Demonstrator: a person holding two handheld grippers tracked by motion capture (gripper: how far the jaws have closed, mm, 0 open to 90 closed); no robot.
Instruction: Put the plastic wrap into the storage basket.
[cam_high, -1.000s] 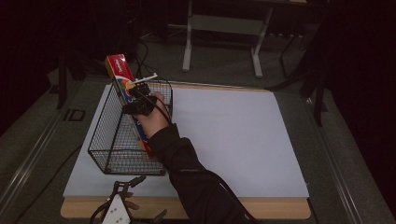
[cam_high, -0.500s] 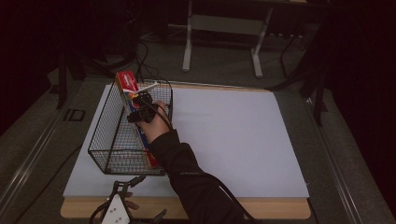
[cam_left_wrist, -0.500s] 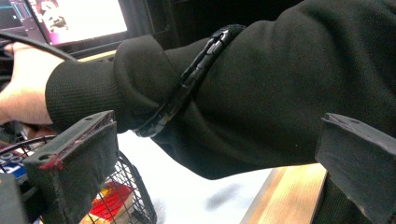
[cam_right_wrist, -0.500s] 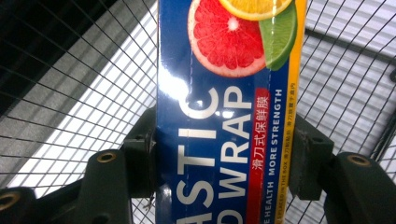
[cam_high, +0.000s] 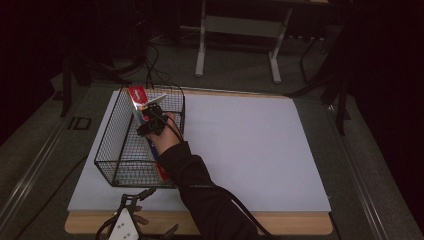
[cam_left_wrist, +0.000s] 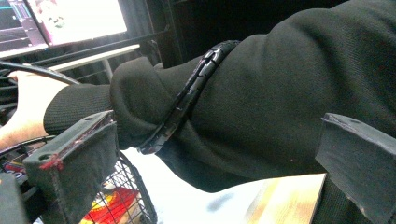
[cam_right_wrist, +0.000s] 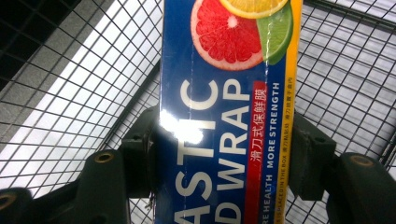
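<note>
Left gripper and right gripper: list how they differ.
The right gripper grips a blue plastic-wrap box, its jaws just opening with the box between them; the left gripper gapes, gripping nothing. The right gripper is at the black wire basket; the left gripper sits at the wooden table near edge. Both have black jaws.

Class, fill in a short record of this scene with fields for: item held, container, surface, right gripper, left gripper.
item held: long blue plastic-wrap box with citrus picture
container: black wire basket, box lowered into it, one end raised
surface: white sheet on wooden table
right gripper: right gripper, jaws just easing open, pads on the box sides
left gripper: left gripper, jaws apart, nothing between them
</note>
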